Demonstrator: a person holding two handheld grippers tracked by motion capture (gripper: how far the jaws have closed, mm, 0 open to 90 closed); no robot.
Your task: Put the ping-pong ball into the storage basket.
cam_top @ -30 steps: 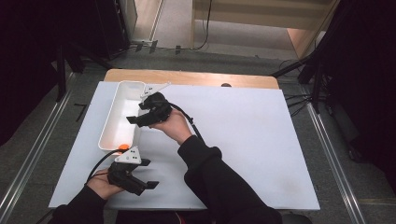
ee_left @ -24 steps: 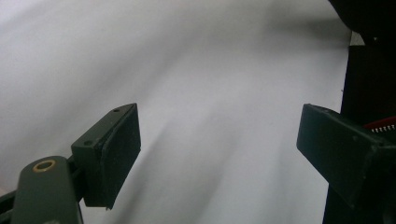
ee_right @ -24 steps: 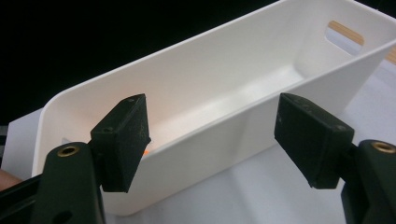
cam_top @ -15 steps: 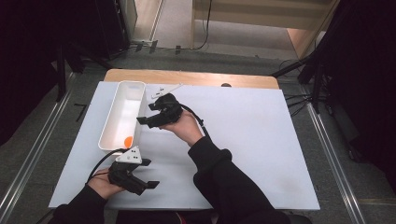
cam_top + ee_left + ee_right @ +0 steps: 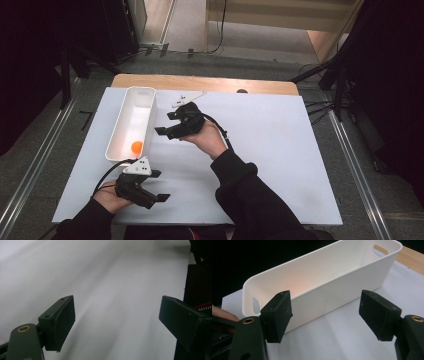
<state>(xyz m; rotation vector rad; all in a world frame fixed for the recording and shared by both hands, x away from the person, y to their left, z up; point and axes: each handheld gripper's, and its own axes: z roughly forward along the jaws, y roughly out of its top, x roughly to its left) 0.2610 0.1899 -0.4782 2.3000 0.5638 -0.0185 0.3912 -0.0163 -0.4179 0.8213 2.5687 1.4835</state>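
Ball: a small orange ball (image 5: 136, 146) lies inside the white bin (image 5: 118, 131), at its near end, about 10 o'clock from the table's middle.
Right gripper: the right gripper (image 5: 170, 124) hangs just beside the bin's long wall, at 3 o'clock from it; its jaws stand wide apart and hold nothing. In the right gripper view they frame the bin (image 5: 332, 282) side-on.
Left gripper: the left gripper (image 5: 157, 185) sits low at 7 o'clock near the table's front edge, jaws spread wide, empty, pointed at bare board (image 5: 112, 290).
Doing it well: the job looks like dropping the ball in the bin; the right hand should draw clear without knocking the light bin.
Surface: a plain white board (image 5: 280, 150) on a wooden table (image 5: 200, 84), matte.
Room: dim, with grey floor, cables and dark stands at 12 and 2 o'clock.
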